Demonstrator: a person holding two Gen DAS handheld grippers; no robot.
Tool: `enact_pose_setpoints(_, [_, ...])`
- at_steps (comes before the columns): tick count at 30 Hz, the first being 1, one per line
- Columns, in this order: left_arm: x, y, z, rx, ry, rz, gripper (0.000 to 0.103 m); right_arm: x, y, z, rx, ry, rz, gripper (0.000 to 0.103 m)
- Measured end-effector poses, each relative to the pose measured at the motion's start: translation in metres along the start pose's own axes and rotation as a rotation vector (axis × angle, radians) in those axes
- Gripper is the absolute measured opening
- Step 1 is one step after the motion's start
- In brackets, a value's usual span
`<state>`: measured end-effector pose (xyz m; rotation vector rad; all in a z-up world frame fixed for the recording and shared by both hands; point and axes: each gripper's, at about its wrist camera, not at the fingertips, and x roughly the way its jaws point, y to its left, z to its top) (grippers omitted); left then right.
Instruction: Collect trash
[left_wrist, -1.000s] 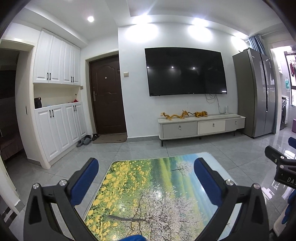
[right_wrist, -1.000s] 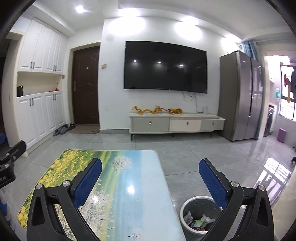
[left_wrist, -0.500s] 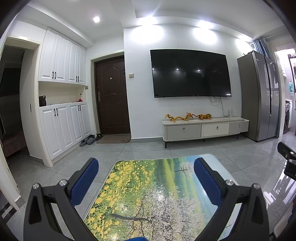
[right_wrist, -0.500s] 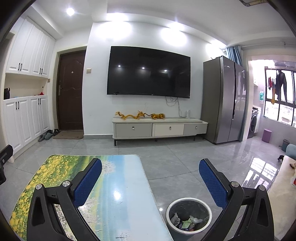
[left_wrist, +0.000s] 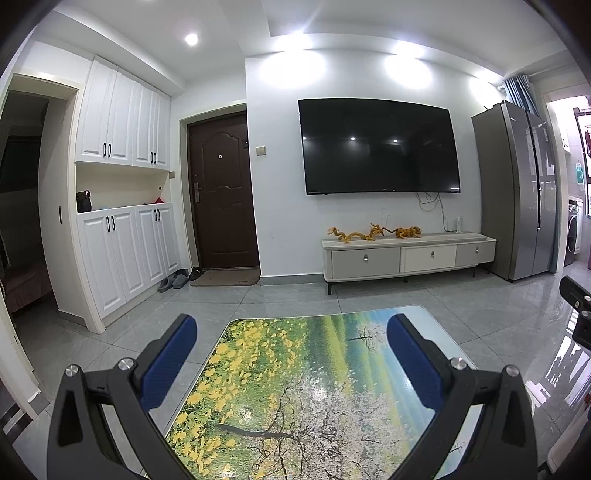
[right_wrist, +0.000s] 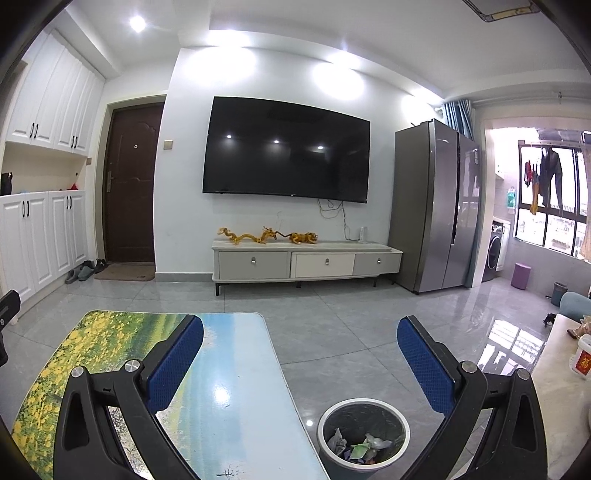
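One television (right_wrist: 286, 149) hung on the far wall, with one fridge (right_wrist: 436, 206) standing to its right and one brown door (right_wrist: 129, 181) to its left. White cupboards (left_wrist: 122, 206) filled the left wall beside that door. Below the television ran one low cabinet (right_wrist: 306, 264) with three drawers, and on its top lay three golden figures (right_wrist: 267, 235) in a row.

One table (right_wrist: 236, 391) with a printed landscape of yellow flowers and sky sat nearest, its top bare apart from reflections. One bin (right_wrist: 364, 430) stood on the floor just beside the table's right edge, and the trash (right_wrist: 360, 441) lay inside it (crumpled scraps, white and green, too jumbled to count). A few slippers (left_wrist: 175, 282) sat by the doormat (left_wrist: 225, 277). At the far right edge a second table (right_wrist: 561, 391) carried a small white tub (right_wrist: 585, 356).

The left gripper (left_wrist: 291, 358) hovered above the table with its jaws spread wide and nothing between them. The right gripper (right_wrist: 301, 360) was likewise wide open and empty, one finger over the table's edge and the other above the floor, with the bin low between them. Nothing stood between either gripper and the bin.
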<state>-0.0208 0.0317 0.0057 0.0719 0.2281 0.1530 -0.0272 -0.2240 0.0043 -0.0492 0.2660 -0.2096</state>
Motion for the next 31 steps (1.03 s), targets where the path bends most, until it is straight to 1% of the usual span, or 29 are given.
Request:
enact_pose_setpoints(7, [-0.0014, 0.0019, 0.0014, -0.005, 0.000, 0.003, 0.103, -0.0001, -0.0009, -0.0001, -0.001, 0.002, 0.003, 0.103])
enact_pose_setpoints(17, [0.0037, 0.0045, 0.0011, -0.011, 0.035, 0.009, 0.103, -0.0004, -0.0041, -0.0006, -0.003, 0.005, 0.017, 0.103])
enact_pose_setpoints(31, [0.0033, 0.0011, 0.0016, -0.011, 0.040, 0.002, 0.103, 0.0021, -0.0091, -0.0031, 0.012, 0.018, 0.014, 0.103])
